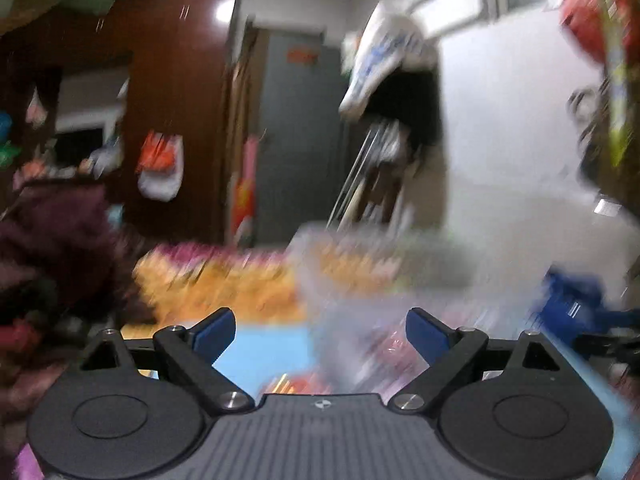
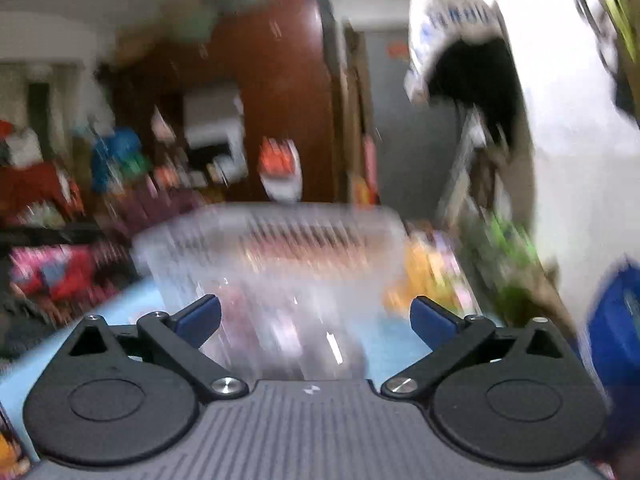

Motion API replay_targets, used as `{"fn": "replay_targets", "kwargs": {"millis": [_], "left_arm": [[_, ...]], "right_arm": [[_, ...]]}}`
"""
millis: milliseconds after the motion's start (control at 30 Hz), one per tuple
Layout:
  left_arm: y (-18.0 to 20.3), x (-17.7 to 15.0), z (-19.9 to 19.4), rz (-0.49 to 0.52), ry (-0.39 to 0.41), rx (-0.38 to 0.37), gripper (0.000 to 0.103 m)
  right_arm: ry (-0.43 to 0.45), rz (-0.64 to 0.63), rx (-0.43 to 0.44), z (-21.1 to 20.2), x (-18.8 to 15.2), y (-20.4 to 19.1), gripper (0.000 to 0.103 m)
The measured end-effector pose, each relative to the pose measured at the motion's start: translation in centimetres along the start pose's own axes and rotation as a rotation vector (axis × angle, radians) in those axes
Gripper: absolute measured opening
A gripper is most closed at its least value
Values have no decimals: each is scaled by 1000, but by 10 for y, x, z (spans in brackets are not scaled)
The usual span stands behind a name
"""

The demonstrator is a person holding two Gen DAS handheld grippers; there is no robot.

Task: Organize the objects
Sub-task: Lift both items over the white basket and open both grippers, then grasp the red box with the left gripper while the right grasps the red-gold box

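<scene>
Brown wardrobe point(image 2: 276, 92) looms at the back, everything smeared with blur. A clear plastic bin point(image 2: 272, 264) sits on the light-blue surface point(image 2: 396, 352), dead ahead of the right hand-held gripper point(image 2: 316, 316), spread wide, empty. Left hand-held gripper point(image 1: 320, 332) gapes wide too, bin point(image 1: 360, 280) just ahead-right.
</scene>
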State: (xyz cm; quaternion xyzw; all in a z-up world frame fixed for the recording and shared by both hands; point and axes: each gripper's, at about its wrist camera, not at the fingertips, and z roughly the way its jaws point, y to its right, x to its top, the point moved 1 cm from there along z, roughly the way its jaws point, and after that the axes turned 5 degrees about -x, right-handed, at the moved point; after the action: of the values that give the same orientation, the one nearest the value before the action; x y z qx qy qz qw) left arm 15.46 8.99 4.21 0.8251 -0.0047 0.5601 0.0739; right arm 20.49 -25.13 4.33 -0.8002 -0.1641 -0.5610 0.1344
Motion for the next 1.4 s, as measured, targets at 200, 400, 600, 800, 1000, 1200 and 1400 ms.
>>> {"fn": "replay_targets", "kwargs": {"millis": [200,400,600,800,1000,1200,1400], "left_arm": [[-35,-23,51,-98,-167,71,93],[-35,-24,86,-121,-212,111,93],[-20,-33,93,-169,-226,58,93],[-10,-35,109,-123,-228,175,93],[-5,-37,103,-69,-256,206,40],[-13,-39,91,-93,-203,134,35],[-9,-40,91,-52,-174,106,37]], "right_arm": [[-212,-22,-18,36,-44,-1,103],[-269,-28,-15,49,-56,-1,91],[-253,-51,-16,43,-61,-4,90],[-233,-88,-29,41,-62,-13,91],[-229,-90,-31,40,-63,-13,75],[-203,-94,-40,37,-64,-13,70],[-182,-78,-32,35,-63,-10,70]]}}
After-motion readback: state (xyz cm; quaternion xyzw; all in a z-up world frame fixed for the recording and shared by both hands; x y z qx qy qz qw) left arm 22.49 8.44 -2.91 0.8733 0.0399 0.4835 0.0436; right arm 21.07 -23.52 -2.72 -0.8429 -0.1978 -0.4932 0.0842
